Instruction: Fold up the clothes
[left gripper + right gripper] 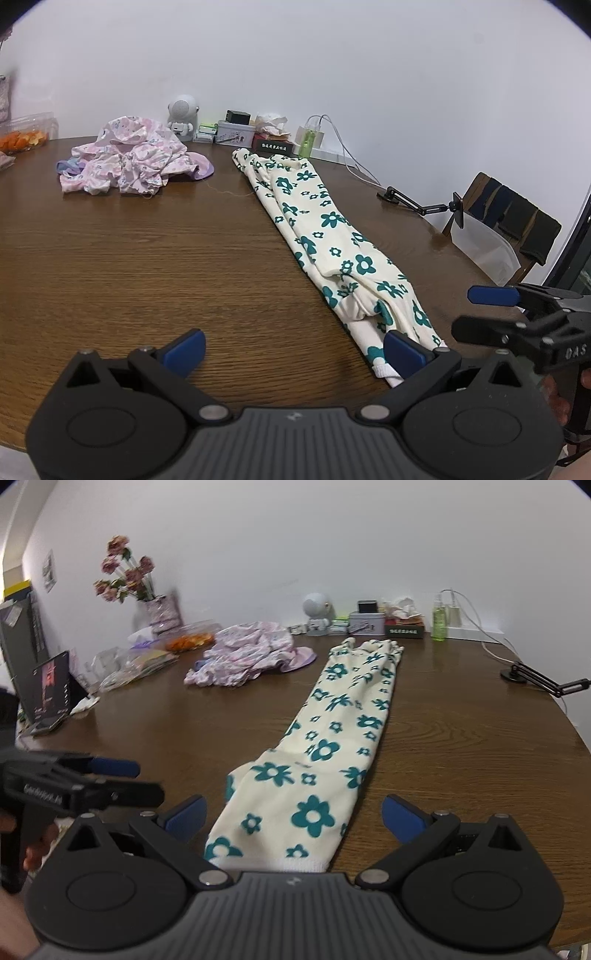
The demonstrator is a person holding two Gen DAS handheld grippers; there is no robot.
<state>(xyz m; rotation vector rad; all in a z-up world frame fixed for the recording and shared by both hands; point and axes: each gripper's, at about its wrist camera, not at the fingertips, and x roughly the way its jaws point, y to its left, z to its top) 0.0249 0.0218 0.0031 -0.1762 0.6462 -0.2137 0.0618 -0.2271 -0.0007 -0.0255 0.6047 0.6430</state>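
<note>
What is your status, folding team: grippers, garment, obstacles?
Left gripper open, right gripper open, both empty. Flowered trousers laid long on table. Pink clothes pile apart, nothing blocking.

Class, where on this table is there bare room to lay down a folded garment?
Bare wood lies between the pink clothes pile and the flowered trousers, reaching the left gripper. Another patch lies between the trousers and the phone stand. The back edge by the wall is crowded.

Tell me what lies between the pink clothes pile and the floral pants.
Mostly bare wood table; only a thin loose thread runs from the pink pile toward the floral pants. The left wrist view shows it.
</note>
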